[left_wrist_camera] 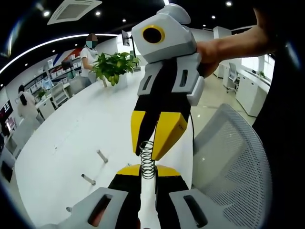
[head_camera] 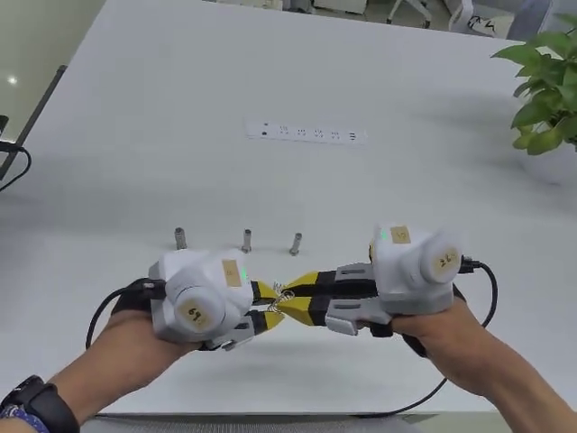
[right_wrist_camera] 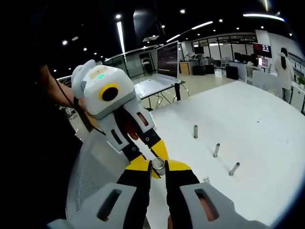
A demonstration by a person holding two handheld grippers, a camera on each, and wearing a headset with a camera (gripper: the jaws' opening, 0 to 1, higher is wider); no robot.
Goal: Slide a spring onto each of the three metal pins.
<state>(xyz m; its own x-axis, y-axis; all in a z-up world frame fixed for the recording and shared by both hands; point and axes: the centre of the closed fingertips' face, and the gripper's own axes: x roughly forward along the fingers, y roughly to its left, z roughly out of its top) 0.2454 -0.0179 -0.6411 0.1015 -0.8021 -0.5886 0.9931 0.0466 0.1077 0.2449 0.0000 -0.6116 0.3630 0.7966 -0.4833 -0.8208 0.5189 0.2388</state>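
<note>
The white table [head_camera: 270, 90] stretches ahead; both forearms reach in from its near edge, wrists turned inward, so the left gripper [head_camera: 264, 305] and right gripper [head_camera: 296, 296] meet nose to nose; three metal pins [head_camera: 246, 240] stand upright in a row just beyond them; the spring [head_camera: 283, 293] lies between the tips, left jaws clamped on one end, right jaws flanking the other; whether those pinch it I cannot tell.
</note>
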